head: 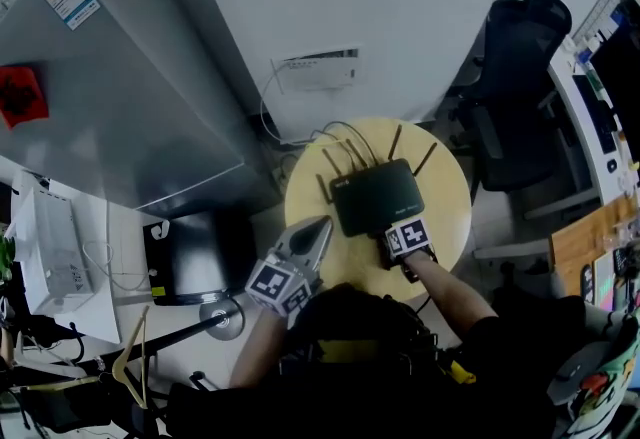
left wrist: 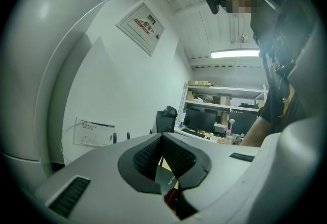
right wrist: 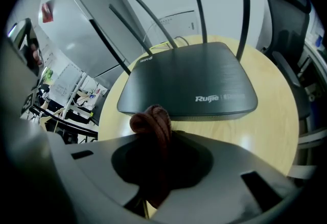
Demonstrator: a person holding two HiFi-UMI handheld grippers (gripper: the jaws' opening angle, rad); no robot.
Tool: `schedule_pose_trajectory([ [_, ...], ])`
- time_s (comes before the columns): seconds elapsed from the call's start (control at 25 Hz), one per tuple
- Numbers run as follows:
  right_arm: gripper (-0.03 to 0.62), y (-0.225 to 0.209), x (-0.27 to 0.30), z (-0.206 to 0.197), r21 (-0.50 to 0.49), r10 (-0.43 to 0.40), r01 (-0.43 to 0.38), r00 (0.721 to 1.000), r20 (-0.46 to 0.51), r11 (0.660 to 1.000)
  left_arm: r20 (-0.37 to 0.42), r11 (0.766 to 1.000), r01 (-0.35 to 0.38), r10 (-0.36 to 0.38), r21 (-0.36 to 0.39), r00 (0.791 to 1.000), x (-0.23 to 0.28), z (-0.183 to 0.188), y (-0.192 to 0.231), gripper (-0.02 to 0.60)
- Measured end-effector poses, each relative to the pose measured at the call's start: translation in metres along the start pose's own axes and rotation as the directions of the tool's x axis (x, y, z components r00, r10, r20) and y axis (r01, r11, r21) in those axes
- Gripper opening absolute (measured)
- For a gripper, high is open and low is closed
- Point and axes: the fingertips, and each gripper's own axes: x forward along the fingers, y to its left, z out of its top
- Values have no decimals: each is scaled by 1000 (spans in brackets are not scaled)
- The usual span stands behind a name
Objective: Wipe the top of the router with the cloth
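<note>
A black router (head: 375,195) with several thin antennas lies flat on a round wooden table (head: 450,197). In the right gripper view the router (right wrist: 189,82) fills the middle, its front edge close ahead of the jaws. My right gripper (head: 392,239) sits at the router's near right corner and is shut (right wrist: 156,139) on a bunched reddish-brown cloth (right wrist: 152,120) that sticks up from between the jaws. The cloth hangs just short of the router's front edge. My left gripper (head: 320,225) hovers by the router's near left side, jaws shut (left wrist: 162,136) with nothing between them.
A dark office chair (head: 515,97) stands beyond the table at the right, also seen in the right gripper view (right wrist: 286,19). A large grey cabinet (head: 120,97) rises at the left. Cables run from the router's back to a white wall panel (head: 315,70). A cluttered desk (head: 600,117) is at the far right.
</note>
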Motion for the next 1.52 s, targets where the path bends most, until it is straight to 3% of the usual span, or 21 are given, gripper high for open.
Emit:
schedule_pose_trajectory([
  [0.32,61,-22,-6,1,-13,7,-7,1000,-2,1000,-13,1000,5,-5,5,1000,18,-4,-6,-6],
  [0.84,61,-72,-21,0,116,82,-87,996,47,989,-54,1000,3,-2,6,999,57,-15,-33,-6],
  [1.52,61,-134,-40,-2,200,54,-73,993,101,977,-81,999,13,-9,42,997,76,-21,-49,-6],
])
